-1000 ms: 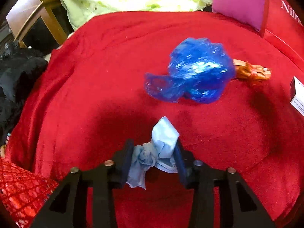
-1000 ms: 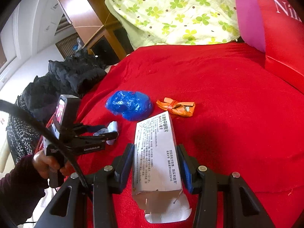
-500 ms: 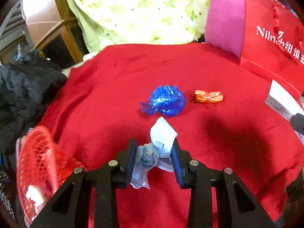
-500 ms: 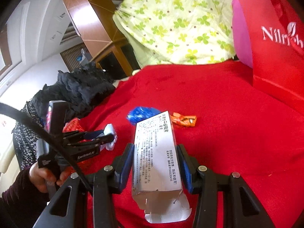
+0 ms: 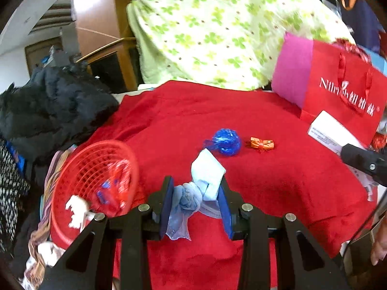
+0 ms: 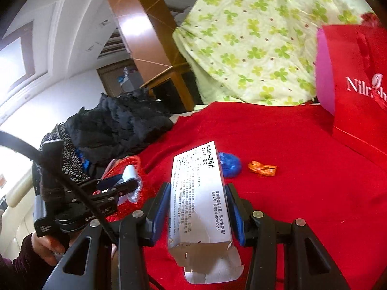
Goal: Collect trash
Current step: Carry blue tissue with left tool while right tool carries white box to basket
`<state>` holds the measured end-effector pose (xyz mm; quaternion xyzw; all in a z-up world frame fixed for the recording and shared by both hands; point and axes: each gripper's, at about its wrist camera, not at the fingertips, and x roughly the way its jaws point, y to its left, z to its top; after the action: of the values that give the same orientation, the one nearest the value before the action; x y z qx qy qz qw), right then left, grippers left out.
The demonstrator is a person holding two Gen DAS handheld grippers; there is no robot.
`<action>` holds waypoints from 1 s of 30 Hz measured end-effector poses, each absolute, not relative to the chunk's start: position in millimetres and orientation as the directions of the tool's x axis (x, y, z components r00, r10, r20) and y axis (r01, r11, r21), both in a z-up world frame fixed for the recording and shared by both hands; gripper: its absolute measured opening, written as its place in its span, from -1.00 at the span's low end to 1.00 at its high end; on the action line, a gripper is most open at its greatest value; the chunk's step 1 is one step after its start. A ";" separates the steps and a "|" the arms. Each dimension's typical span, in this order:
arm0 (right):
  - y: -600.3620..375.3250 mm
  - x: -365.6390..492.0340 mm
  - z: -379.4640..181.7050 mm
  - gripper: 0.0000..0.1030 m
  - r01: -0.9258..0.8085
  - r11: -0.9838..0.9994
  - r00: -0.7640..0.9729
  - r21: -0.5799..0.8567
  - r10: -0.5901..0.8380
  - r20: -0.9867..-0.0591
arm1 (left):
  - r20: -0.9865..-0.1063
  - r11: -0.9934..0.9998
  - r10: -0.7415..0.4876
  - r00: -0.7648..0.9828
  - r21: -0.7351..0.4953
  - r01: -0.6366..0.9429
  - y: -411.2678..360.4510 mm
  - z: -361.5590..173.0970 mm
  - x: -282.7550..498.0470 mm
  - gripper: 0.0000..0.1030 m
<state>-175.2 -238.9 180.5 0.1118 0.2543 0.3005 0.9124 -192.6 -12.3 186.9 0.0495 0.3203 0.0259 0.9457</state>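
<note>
Red blanket (image 5: 278,181) bears a blue wrapper (image 5: 226,142) and orange wrapper (image 5: 262,143), while the left gripper (image 5: 197,200) clamps a crumpled face mask (image 5: 199,188) beside the red basket (image 5: 72,169) and the right gripper (image 6: 198,205) clamps a white carton (image 6: 198,200).

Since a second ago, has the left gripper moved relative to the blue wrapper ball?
Yes. The left gripper, shut on the crumpled face mask, has pulled back and up from the blue wrapper ball, bringing the red basket into view.

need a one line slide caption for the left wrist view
Left gripper holds a crumpled light-blue face mask above the red blanket, red mesh basket at left, blue wrapper and orange wrapper beyond.
</note>
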 end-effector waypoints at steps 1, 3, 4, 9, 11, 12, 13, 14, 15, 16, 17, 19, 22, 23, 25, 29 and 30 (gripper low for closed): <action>-234.5 -177.2 181.9 -0.06 -0.500 0.790 0.685 0.355 0.612 -0.396 | -0.599 0.994 0.091 0.795 0.108 -0.032 -5.9 188.8 -198.7 -0.27; -224.3 -180.7 185.0 -0.06 -0.518 0.779 0.672 0.353 0.626 -0.396 | -0.588 0.992 0.114 0.801 0.113 -0.058 3.7 191.5 -208.7 -0.27; -217.7 -182.8 186.9 -0.06 -0.527 0.775 0.666 0.349 0.632 -0.397 | -0.574 0.990 0.133 0.808 0.119 -0.079 10.9 194.0 -215.7 -0.27; -184.9 -194.1 195.2 -0.06 -0.577 0.755 0.641 0.311 0.654 -0.401 | -0.539 0.983 0.185 0.822 0.109 -0.149 38.5 202.2 -236.9 -0.27; -171.4 -197.7 197.6 -0.06 -0.595 0.748 0.630 0.295 0.662 -0.407 | -0.526 0.978 0.211 0.824 0.108 -0.181 49.6 204.6 -243.1 -0.27; -164.9 -199.5 198.4 -0.06 -0.604 0.743 0.624 0.287 0.665 -0.409 | -0.522 0.976 0.218 0.825 0.104 -0.192 54.8 205.9 -245.6 -0.27; -157.7 -201.6 199.5 -0.06 -0.614 0.739 0.618 0.278 0.669 -0.412 | -0.517 0.974 0.224 0.826 0.096 -0.204 61.2 207.0 -248.6 -0.27; -151.9 -202.9 200.2 -0.06 -0.621 0.735 0.614 0.271 0.672 -0.415 | -0.516 0.973 0.227 0.826 0.093 -0.210 65.0 207.7 -250.5 -0.27; -146.0 -204.8 200.6 -0.06 -0.629 0.732 0.610 0.262 0.674 -0.417 | -0.515 0.972 0.231 0.825 0.091 -0.215 69.0 207.8 -252.2 -0.27; -139.5 -207.3 201.4 -0.06 -0.638 0.727 0.605 0.254 0.677 -0.419 | -0.514 0.970 0.239 0.824 0.090 -0.225 72.7 208.0 -254.0 -0.27; -134.6 -209.6 202.0 -0.06 -0.645 0.723 0.601 0.248 0.680 -0.420 | -0.511 0.967 0.249 0.823 0.090 -0.237 77.2 208.0 -255.8 -0.27; -123.6 -214.1 203.4 -0.06 -0.659 0.714 0.592 0.235 0.686 -0.423 | -0.507 0.965 0.258 0.822 0.088 -0.248 82.1 207.5 -258.7 -0.27; -113.3 -217.9 204.7 -0.06 -0.673 0.707 0.585 0.218 0.689 -0.428 | -0.508 0.961 0.266 0.819 0.073 -0.267 91.2 207.1 -263.6 -0.27; -109.7 -219.4 205.1 -0.06 -0.678 0.703 0.582 0.213 0.691 -0.429 | -0.505 0.959 0.272 0.819 0.071 -0.274 94.0 207.2 -265.0 -0.27; -103.4 -222.4 206.0 -0.06 -0.689 0.696 0.575 0.204 0.695 -0.432 | -0.501 0.955 0.284 0.818 0.071 -0.288 98.8 207.7 -267.1 -0.27; -93.6 -226.1 208.3 -0.06 -0.705 0.682 0.562 0.194 0.704 -0.433 | -0.495 0.948 0.303 0.815 0.070 -0.310 106.1 207.7 -270.4 -0.27; -90.0 -226.8 208.7 -0.06 -0.711 0.678 0.558 0.189 0.707 -0.435 | -0.494 0.947 0.306 0.814 0.069 -0.314 107.5 207.3 -271.4 -0.27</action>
<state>-226.8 -90.0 208.7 -0.0043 0.2445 0.4014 0.8826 -271.4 107.5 207.3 -0.0077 0.2582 0.1628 0.9523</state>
